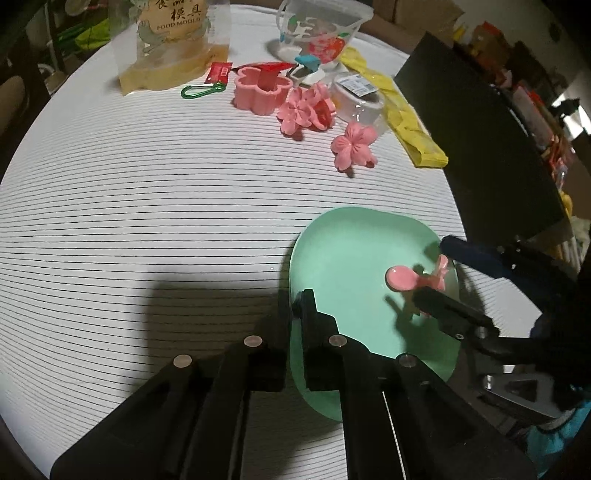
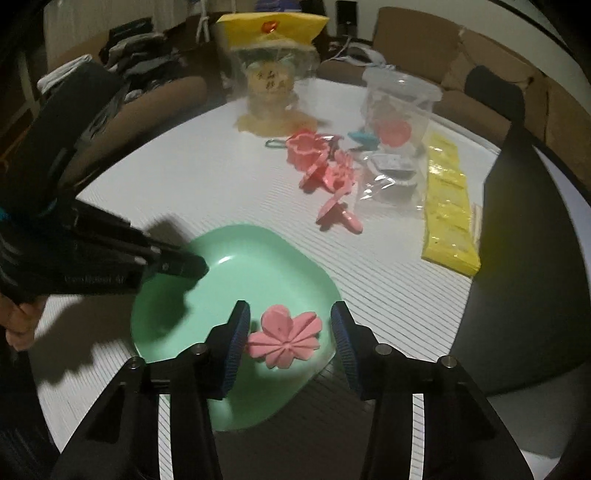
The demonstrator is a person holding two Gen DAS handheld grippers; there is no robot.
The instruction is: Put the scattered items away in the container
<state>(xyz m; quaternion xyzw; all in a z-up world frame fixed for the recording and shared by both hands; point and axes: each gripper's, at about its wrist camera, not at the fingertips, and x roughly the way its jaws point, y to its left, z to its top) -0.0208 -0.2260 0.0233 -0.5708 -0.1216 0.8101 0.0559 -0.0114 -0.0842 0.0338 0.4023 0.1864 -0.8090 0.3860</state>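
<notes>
A green dish [image 1: 343,254] [image 2: 258,266] lies on the white striped mat. My left gripper [image 1: 295,310] is shut on the dish's near rim; it shows at the left in the right wrist view [image 2: 177,266]. My right gripper [image 2: 290,325] [image 1: 436,269] is open over the dish, its fingers either side of a pink flower mould [image 2: 284,338] [image 1: 417,277] that sits in the dish, apart from both pads. More pink flower moulds [image 1: 354,146] [image 1: 306,110] [image 1: 258,90] lie scattered at the far side.
At the back stand a food-mould bag [image 1: 170,40], a clear plastic tub [image 1: 317,33], a green carabiner [image 1: 201,90], a red sachet [image 1: 219,72], a tape roll [image 1: 358,99] and a yellow packet strip [image 1: 406,118]. A black chair back [image 1: 480,147] stands at the right.
</notes>
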